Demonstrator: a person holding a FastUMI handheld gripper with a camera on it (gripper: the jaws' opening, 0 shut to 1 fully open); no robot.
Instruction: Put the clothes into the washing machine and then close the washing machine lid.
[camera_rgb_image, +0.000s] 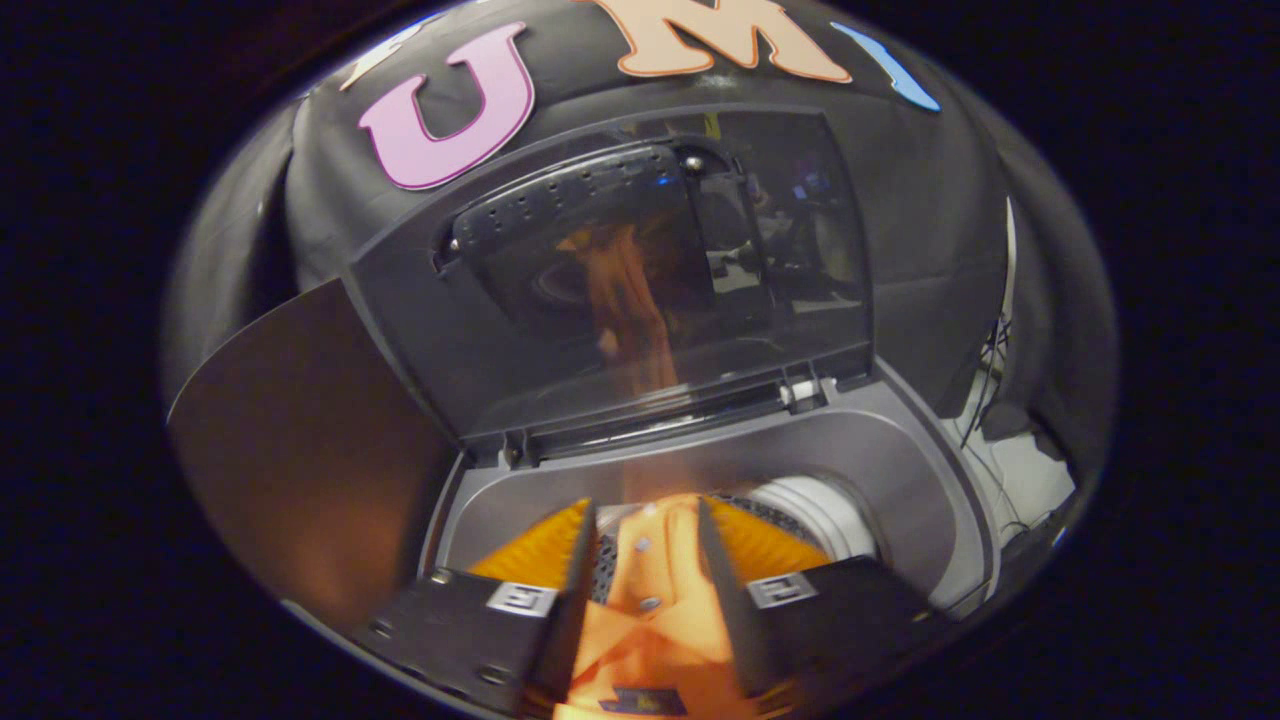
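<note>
The gripper hangs over the washing machine's open tub, fingers spread partway with an orange shirt hanging between them (firm pinch or not, I cannot tell); the glass lid stands raised, leaving the drum free for the drop

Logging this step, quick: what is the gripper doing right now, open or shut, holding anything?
Gripper: shut on the orange garment, both fingers pressing it, held over the open washing machine drum.
</note>
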